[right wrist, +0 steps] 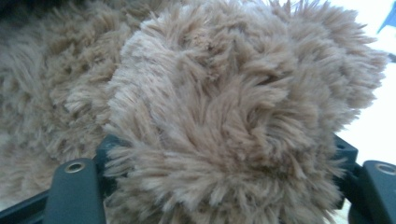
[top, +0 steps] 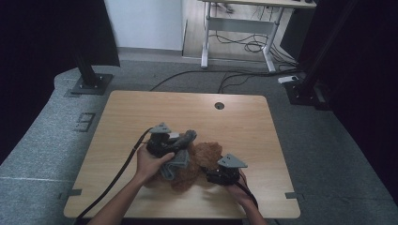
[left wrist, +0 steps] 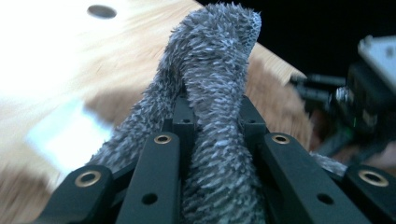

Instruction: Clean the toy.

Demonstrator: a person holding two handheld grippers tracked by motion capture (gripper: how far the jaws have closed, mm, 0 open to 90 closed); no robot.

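Note:
A brown fluffy plush toy (top: 206, 152) lies near the front middle of the wooden table (top: 244, 126). A grey fuzzy strip of cloth (top: 176, 161) is draped over its left side. My left gripper (top: 187, 139) is shut on this grey strip (left wrist: 210, 93), which rises folded from between the jaws (left wrist: 215, 116). My right gripper (top: 207, 168) reaches into the toy from the right. In the right gripper view a lump of brown fur (right wrist: 224, 107) bulges out between the two jaws (right wrist: 224, 158), which press on it from both sides. The person's hands hold both grippers.
A round hole (top: 219, 105) sits in the table's far middle. Black frame posts (top: 87, 70) stand on the floor at both far corners. A white desk (top: 237, 28) and loose cables lie beyond. The other gripper (left wrist: 369, 88) shows at the right of the left gripper view.

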